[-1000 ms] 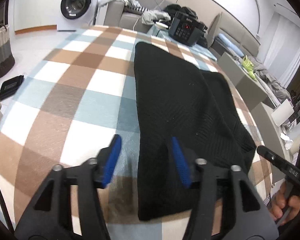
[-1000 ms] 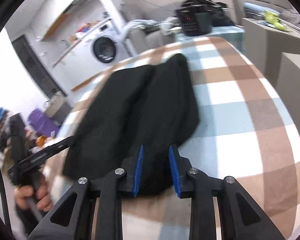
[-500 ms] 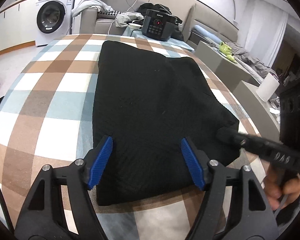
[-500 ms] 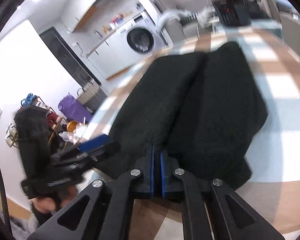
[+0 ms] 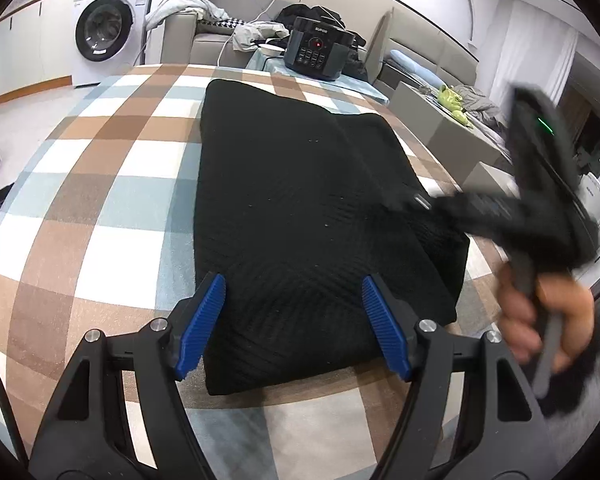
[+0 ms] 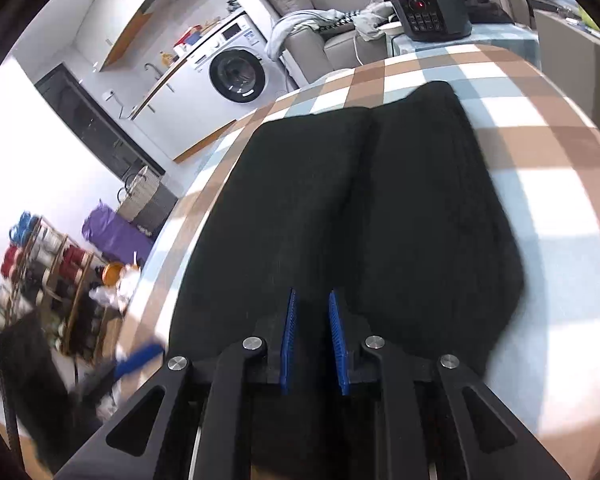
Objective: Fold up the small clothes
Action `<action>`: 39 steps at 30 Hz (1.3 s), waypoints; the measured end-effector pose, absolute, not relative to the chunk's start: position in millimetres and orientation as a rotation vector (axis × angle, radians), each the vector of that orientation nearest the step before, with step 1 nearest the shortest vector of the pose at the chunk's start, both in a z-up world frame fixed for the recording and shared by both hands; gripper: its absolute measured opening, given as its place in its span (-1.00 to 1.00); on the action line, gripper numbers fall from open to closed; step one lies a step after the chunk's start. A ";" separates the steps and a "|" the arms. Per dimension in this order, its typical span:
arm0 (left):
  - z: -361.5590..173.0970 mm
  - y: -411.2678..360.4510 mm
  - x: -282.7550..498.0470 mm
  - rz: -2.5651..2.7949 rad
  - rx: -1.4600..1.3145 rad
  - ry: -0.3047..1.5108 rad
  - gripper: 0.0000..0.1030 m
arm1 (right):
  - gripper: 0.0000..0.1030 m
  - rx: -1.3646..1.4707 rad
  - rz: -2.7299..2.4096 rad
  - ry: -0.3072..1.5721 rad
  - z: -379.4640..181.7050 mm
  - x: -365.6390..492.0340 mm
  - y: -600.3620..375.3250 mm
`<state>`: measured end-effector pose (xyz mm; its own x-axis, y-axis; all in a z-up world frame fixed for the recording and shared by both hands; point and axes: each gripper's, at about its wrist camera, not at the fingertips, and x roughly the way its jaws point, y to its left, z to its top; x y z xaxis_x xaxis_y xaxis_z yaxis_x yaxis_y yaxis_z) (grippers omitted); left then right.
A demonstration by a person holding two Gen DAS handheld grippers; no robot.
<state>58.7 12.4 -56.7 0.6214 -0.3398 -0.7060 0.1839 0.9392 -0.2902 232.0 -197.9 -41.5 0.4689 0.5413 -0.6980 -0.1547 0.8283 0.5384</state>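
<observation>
On the brown, white and pale-blue checked tablecloth (image 5: 112, 184) the black knitted garment (image 5: 300, 208) is lying flat, folded lengthwise into a long slab with a seam running down its middle. The left gripper (image 5: 292, 320) is hovering over the garment's near end, its blue ribbed fingers (image 5: 204, 316) standing wide apart and gripping nothing; the cloth's near edge is showing between them. From the left wrist view the right gripper (image 5: 420, 202) is coming across the garment's right side as a dark smear, the person's hand (image 5: 540, 320) blurring around its handle, so its tip is hard to make out there. Its own camera is showing the right gripper (image 6: 312, 340) low over the black cloth, the jaws having just been parting to a narrow slit; whether fabric is sitting between the pads is impossible to tell, black on black. Beyond the table a black multicooker (image 5: 318, 54) and a white washing machine (image 5: 108, 30) are sitting, the room's edges cut off by the lens.
</observation>
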 end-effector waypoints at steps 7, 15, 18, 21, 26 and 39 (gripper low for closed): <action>-55.6 17.4 53.2 -0.289 -0.209 0.854 0.33 | -0.89 0.391 0.374 0.976 -39.9 261.1 -193.5; -52.3 22.3 51.4 -0.283 -0.219 0.849 0.33 | -0.73 0.392 0.344 0.990 -42.2 249.0 -208.6; -46.9 19.5 47.9 -0.297 -0.208 0.831 0.33 | -0.72 0.372 0.345 1.003 -39.5 232.2 -214.2; -42.9 15.6 42.0 -0.334 -0.187 0.815 0.33 | -0.56 0.386 0.452 0.973 -30.1 196.0 -220.0; -46.2 -0.6 38.6 -0.404 -0.159 0.816 0.33 | -0.48 0.394 0.548 1.003 -41.8 146.5 -218.6; -76.6 -9.7 43.0 -0.409 -0.121 0.902 0.33 | -0.87 0.310 0.517 1.032 -51.8 136.5 -218.7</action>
